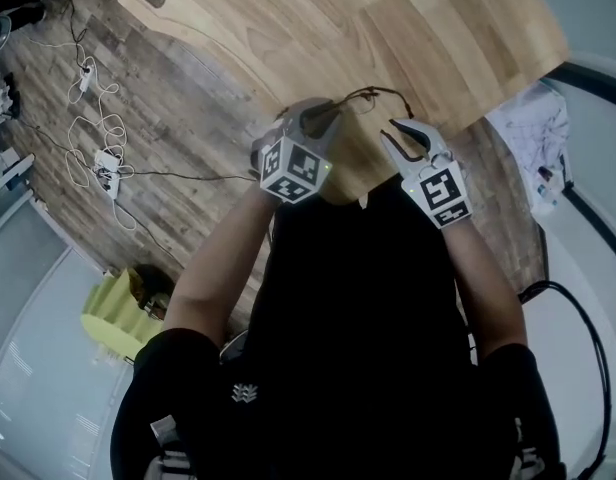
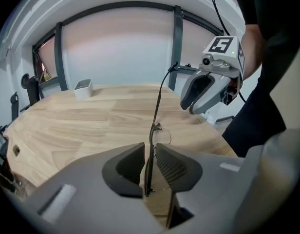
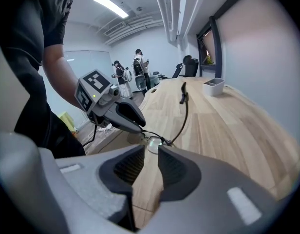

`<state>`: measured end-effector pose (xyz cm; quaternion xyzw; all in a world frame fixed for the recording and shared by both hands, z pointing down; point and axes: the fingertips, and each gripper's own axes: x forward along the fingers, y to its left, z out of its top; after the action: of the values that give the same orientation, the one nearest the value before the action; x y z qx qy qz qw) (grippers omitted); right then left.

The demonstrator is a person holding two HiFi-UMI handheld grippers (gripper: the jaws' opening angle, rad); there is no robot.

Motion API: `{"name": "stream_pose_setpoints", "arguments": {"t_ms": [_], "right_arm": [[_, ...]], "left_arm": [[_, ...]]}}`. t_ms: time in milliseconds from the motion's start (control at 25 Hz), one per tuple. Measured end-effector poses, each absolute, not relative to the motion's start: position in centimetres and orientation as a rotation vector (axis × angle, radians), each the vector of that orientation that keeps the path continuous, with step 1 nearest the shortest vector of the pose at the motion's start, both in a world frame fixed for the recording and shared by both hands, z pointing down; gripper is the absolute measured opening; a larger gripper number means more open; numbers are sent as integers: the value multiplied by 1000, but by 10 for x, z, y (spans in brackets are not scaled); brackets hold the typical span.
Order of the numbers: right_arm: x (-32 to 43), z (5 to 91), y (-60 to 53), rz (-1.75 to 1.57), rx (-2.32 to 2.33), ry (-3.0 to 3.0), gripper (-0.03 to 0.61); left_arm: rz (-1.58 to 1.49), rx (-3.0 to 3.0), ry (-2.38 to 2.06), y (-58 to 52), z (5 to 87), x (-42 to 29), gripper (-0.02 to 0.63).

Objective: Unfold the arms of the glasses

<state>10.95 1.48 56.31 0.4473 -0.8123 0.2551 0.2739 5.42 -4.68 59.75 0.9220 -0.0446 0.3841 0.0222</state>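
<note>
The left hand-held gripper [image 2: 150, 152] is clamped on the thin frame of the glasses [image 2: 154, 126], holding them in the air just above the near edge of the counter [image 2: 86, 126]. One arm [image 2: 162, 89] sticks out towards the right hand-held gripper [image 3: 151, 152], whose jaws stand narrowly apart and empty, just beside the lens [image 3: 153, 143].
</note>
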Motion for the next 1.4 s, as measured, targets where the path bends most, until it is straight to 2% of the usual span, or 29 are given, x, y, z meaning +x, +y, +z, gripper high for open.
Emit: {"name": "stream_pose_setpoints", "arguments": {"t_ms": [240, 320, 800, 1400], "right_arm": [[106, 566, 17, 717, 1239, -2160, 78], [106, 565, 19, 722, 1249, -2151, 78], [124, 543, -3, 951, 1461, -2237, 78], [110, 511, -19, 855, 1365, -2388, 77]], "left_arm": [[1198, 2827, -79, -50, 611, 64, 69], [1194, 2826, -71, -49, 613, 67, 37], [1016, 2946, -51, -36, 578, 63, 35], [956, 2972, -150, -20, 568, 58, 35]]}}
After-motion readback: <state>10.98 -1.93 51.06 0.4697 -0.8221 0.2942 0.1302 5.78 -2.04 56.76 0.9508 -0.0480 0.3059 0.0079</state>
